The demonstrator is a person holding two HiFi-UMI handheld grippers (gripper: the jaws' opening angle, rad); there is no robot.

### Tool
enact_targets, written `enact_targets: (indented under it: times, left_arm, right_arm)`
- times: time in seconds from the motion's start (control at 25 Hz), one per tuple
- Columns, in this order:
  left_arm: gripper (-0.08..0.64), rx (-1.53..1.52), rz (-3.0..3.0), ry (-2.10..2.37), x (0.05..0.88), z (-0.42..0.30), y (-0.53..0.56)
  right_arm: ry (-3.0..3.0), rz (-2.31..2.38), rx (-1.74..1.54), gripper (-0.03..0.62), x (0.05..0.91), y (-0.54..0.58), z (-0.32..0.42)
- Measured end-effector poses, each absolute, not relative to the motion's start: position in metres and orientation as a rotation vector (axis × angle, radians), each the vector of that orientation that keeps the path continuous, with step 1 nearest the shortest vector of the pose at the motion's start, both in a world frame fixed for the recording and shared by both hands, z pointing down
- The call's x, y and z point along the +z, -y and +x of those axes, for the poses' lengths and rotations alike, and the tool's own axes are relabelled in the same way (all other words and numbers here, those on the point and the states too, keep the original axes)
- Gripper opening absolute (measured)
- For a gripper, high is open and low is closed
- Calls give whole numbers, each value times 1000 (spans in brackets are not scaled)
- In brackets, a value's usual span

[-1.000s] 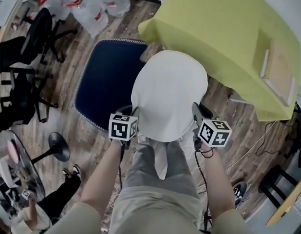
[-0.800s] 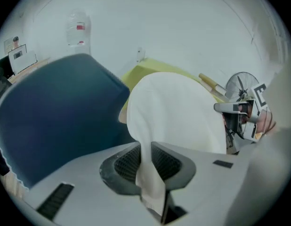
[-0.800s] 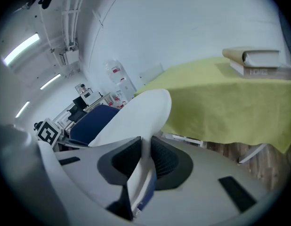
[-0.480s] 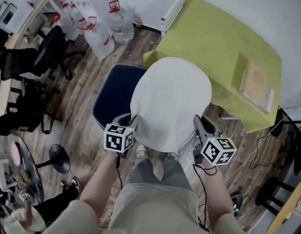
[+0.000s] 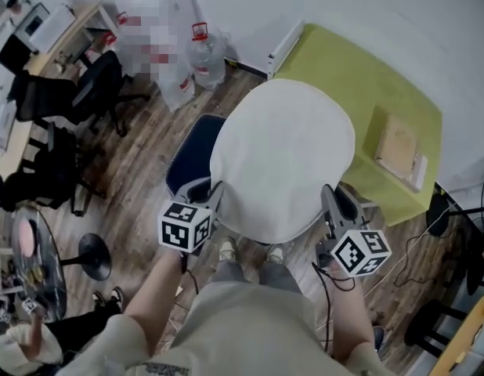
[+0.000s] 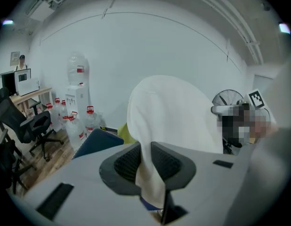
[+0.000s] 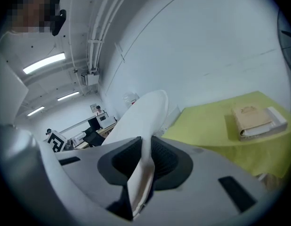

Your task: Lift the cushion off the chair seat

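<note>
White fabric fills both pinches: I have the cushion (image 5: 281,159) by its near edge, one gripper at each side. My left gripper (image 6: 145,160) is closed down to a narrow gap, and its ribbed dark pads (image 6: 129,160) press a fold of the cushion's cover from both sides. A thin blue strip shows under the white cloth at the bottom of that pinch. My right gripper (image 7: 146,161) is set the same way, nearly closed, with the cushion's edge clamped flat between its pads and hanging a little below them.

The cushion is round and pale and is up in the air, carried only by the two grippers. From my head view it covers the right part of the dark blue chair seat (image 5: 191,163) and the near corner of the table with the yellow-green cloth (image 5: 359,84). In the left gripper view the blue seat sits lower and further back, apart from the cushion.

For writing, there is little I can read. Each gripper carries a marker cube (image 5: 183,225) with black-and-white square patterns and no words. The water bottles (image 5: 207,61) by the wall have red caps and red labels, too small to read. The tan book or box (image 5: 399,149) on the table has a faint mark on its cover that I cannot make out.
</note>
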State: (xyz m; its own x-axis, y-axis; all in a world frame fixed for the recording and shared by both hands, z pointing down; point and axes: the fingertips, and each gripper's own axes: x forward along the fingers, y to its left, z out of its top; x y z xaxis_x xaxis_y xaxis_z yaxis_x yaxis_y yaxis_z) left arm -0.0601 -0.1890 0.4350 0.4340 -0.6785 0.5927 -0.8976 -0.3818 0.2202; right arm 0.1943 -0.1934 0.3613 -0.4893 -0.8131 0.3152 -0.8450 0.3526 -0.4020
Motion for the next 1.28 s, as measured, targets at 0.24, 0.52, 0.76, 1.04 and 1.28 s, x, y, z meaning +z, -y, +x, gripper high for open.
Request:
enact_targets:
  times: [0.24, 0.52, 0.76, 1.04, 1.28]
  left_arm:
    - [86, 494, 2222, 1364, 388, -67, 177]
    - [86, 439, 2237, 1399, 360, -81, 166]
    - [86, 435, 2240, 1407, 354, -82, 170]
    - [86, 436, 2233, 1392, 359, -78, 175]
    - [86, 444, 2225, 1383, 364, -84, 172]
  right_arm:
    - [2619, 1521, 693, 78, 308, 182, 185]
    - [2683, 1470, 627, 77, 277, 175, 170]
    - [2679, 1484, 630, 77, 277, 177, 171]
    - [2656, 1484, 621, 78, 278, 183, 174]
    - [2645, 1479, 647, 78, 285, 183, 169]
